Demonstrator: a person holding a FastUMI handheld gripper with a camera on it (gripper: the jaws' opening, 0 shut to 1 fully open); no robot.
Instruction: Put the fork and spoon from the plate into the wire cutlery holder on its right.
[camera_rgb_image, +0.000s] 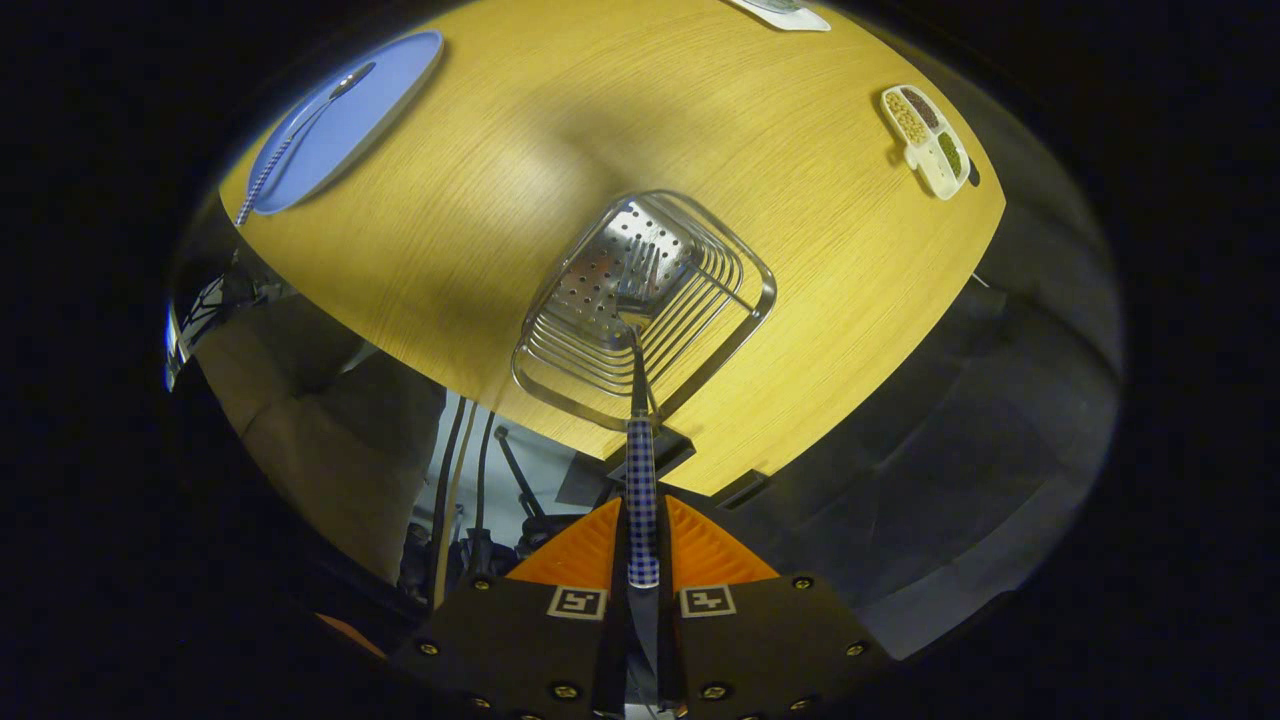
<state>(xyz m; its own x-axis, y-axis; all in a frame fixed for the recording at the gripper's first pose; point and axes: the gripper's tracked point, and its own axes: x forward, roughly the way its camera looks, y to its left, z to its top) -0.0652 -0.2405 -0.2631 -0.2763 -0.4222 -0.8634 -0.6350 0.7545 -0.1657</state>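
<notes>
1. The claw (641, 540) is clamped on the checked handle of the fork (641, 470), one finger pressing each side, with the handle end sitting between them.
2. The fork runs straight ahead from the fingers, and its tines reach down inside the wire cutlery holder (700, 330), seemingly against the perforated bottom, though glare on the metal makes contact hard to judge.
3. The holder stands on the wooden table (520, 160) near its nearer edge, just beyond the fingers.
4. Well beyond the holder and off to the left lies the blue plate (380, 100), with the spoon (300, 135) across it, its checked handle poking past the plate's rim.
5. Far to the right on the table sits a small white divided dish (925, 140) holding what may be beans or grains.
</notes>
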